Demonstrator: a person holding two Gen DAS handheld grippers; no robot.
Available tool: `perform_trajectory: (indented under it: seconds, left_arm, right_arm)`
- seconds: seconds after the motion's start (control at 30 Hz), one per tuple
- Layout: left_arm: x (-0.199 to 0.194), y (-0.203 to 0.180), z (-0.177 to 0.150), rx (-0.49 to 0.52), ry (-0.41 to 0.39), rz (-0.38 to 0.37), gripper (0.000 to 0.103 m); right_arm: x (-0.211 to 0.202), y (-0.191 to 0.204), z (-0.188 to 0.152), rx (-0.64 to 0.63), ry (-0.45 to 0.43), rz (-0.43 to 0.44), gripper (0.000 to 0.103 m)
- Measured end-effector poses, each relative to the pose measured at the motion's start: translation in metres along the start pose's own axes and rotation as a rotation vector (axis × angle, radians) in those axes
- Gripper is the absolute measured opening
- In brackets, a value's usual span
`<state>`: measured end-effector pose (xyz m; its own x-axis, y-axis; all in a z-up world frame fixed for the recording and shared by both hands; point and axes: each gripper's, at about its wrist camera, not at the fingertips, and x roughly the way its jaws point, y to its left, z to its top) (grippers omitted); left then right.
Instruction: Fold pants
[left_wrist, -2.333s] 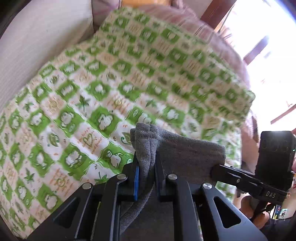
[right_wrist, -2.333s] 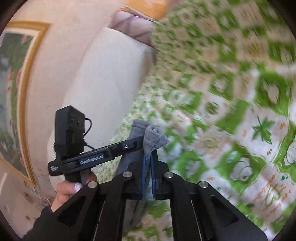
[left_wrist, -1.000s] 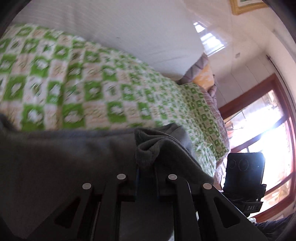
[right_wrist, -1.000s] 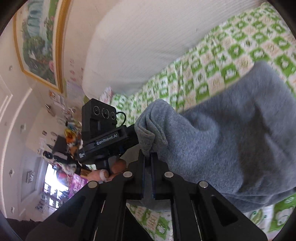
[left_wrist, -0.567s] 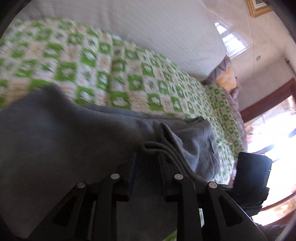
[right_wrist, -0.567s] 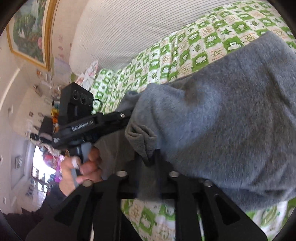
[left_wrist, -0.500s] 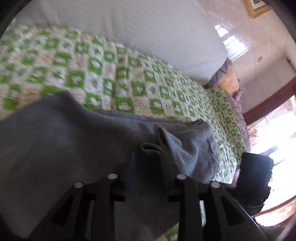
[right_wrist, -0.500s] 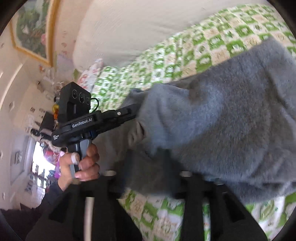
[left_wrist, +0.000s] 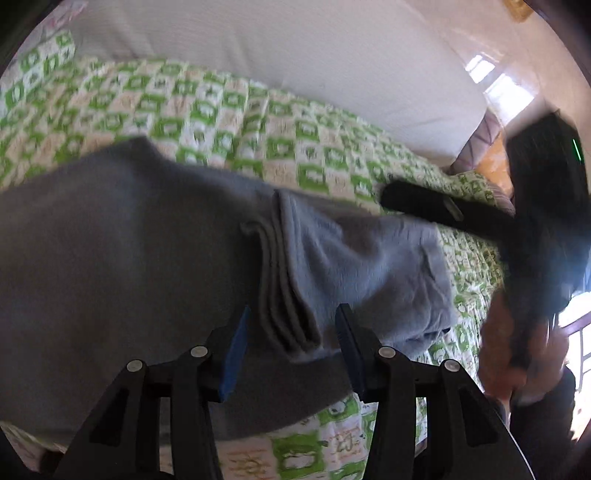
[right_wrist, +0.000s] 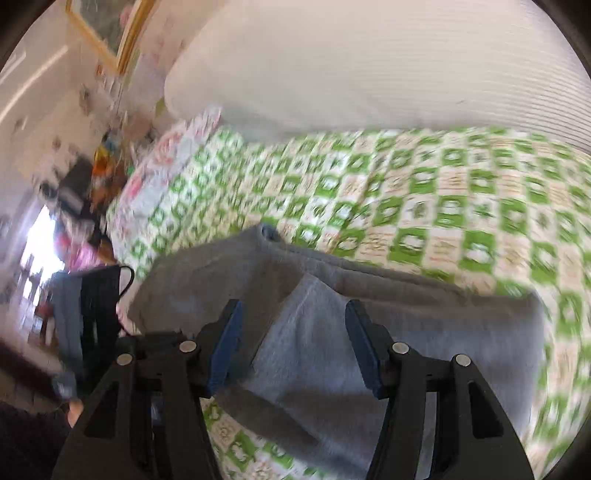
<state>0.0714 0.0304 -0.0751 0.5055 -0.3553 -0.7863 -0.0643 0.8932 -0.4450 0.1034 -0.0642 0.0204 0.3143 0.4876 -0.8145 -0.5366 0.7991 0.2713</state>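
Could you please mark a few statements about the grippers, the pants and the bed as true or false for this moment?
1. The left hand-held gripper is clamped shut on the grey pants. False: its jaws stand open, with the folded edge of the cloth lying between them.
2. The pants lie on a green and white checked bedspread. True.
3. The right hand-held gripper is open. True.
4. The pants hang in the air clear of the bed. False: they rest on the bedspread.
5. A white headboard cushion stands behind the bedspread. True.
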Motion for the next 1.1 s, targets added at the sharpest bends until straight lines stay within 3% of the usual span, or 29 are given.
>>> perform_trajectory:
  seconds: [0.1, 0.2, 0.23, 0.27, 0.3, 0.33, 0.5, 0.6, 0.67, 0.9, 1.1]
  left_arm:
    - [0.013, 0.002, -0.003, -0.029, 0.014, 0.012, 0.048]
    - [0.023, 0.011, -0.003, -0.069, 0.023, 0.008, 0.044]
    - [0.025, 0.015, -0.003, -0.086, 0.026, -0.015, 0.029]
    - [0.029, 0.02, -0.004, -0.107, 0.037, -0.036, 0.021]
    - [0.03, 0.022, -0.005, -0.119, 0.041, -0.043, 0.02]
    - [0.029, 0.024, -0.007, -0.128, 0.04, -0.056, 0.017]
    - [0.019, 0.026, -0.022, -0.127, 0.049, -0.074, 0.015]
    - [0.023, 0.036, -0.031, -0.166, 0.068, -0.088, 0.015]
    - [0.017, 0.036, -0.031, -0.168, 0.064, -0.094, 0.016]
    - [-0.017, 0.041, -0.035, -0.16, 0.024, -0.09, 0.018]
    - [-0.045, 0.067, -0.042, -0.215, -0.033, -0.085, 0.018]
  right_arm:
    - [0.033, -0.003, 0.02, -0.056, 0.119, -0.002, 0.059]
    - [0.063, -0.001, 0.025, -0.128, 0.191, -0.058, 0.059]
    - [0.072, 0.0, 0.024, -0.15, 0.206, -0.088, 0.049]
    - [0.082, 0.001, 0.021, -0.17, 0.23, -0.107, 0.037]
    - [0.09, 0.001, 0.018, -0.176, 0.255, -0.108, 0.006]
    - [0.096, 0.003, 0.014, -0.181, 0.269, -0.117, 0.003]
    - [0.095, 0.026, -0.003, -0.22, 0.245, -0.052, 0.003]
    - [0.11, 0.014, -0.014, -0.172, 0.286, -0.08, 0.003]
    - [0.114, 0.006, -0.017, -0.134, 0.281, -0.049, 0.003]
    - [0.084, 0.021, 0.002, -0.108, 0.186, -0.012, 0.007]
    - [0.09, 0.045, 0.014, -0.13, 0.186, 0.019, 0.007]
